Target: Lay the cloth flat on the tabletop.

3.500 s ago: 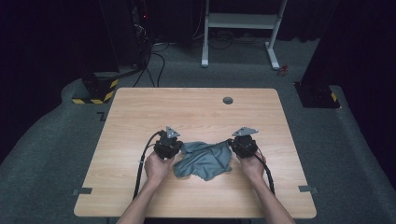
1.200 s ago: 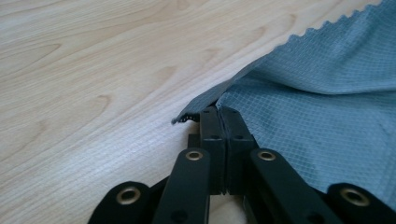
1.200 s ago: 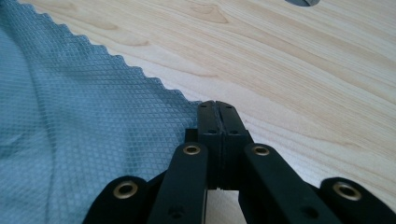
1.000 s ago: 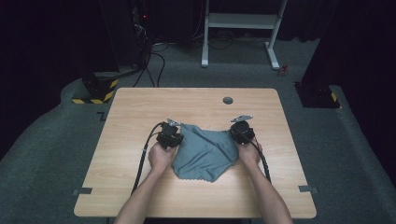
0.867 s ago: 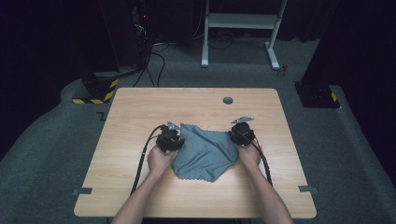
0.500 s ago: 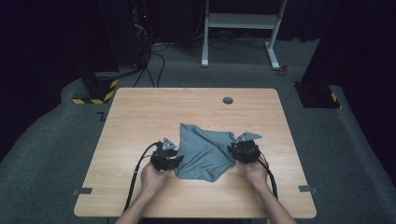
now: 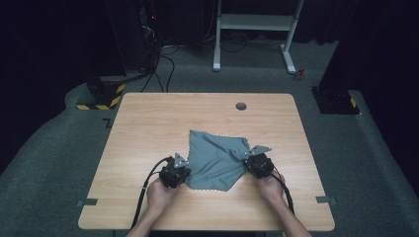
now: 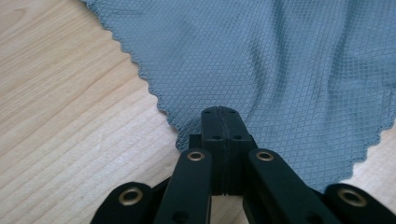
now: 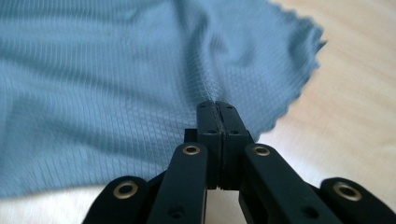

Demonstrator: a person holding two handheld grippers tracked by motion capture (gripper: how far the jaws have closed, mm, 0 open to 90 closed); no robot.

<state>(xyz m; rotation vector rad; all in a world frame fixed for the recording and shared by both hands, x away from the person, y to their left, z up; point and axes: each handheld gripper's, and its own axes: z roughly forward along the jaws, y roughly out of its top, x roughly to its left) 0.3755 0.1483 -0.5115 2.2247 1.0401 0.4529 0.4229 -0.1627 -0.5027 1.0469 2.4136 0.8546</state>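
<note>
Judging by how things lie, the work on the grey cloth (image 7: pixel 217 159) is somewhere in its middle. The cloth lies mostly open on the wooden table (image 7: pixel 148 128), well short of the round hole (image 7: pixel 240 105) near the table's far edge and on the person's side of it. It isn't flat or squared yet: one corner points up towards the hole, another towards the right, and the near edge sags into a rounded point. So the spreading looks largely done, while the smoothing, or a first fold, seems to me yet to come.

The left gripper (image 8: pixel 219 112) has its jaws pressed fully together, having just been closing, and they pinch the near left edge of the cloth, as the left gripper view shows. The right gripper (image 9: pixel 217 106) is the same: jaws just closed tight, nipping the fabric near its right-hand corner, with creases running away from the pinch. In the high view both sit at the cloth's side edges, on the side away from the hole, each in a hand.

The cloth itself is thin, blue-grey, woven in a fine diamond grid, with a scalloped, zigzag-cut border. Soft ripples cross it between the two pinches.
</note>
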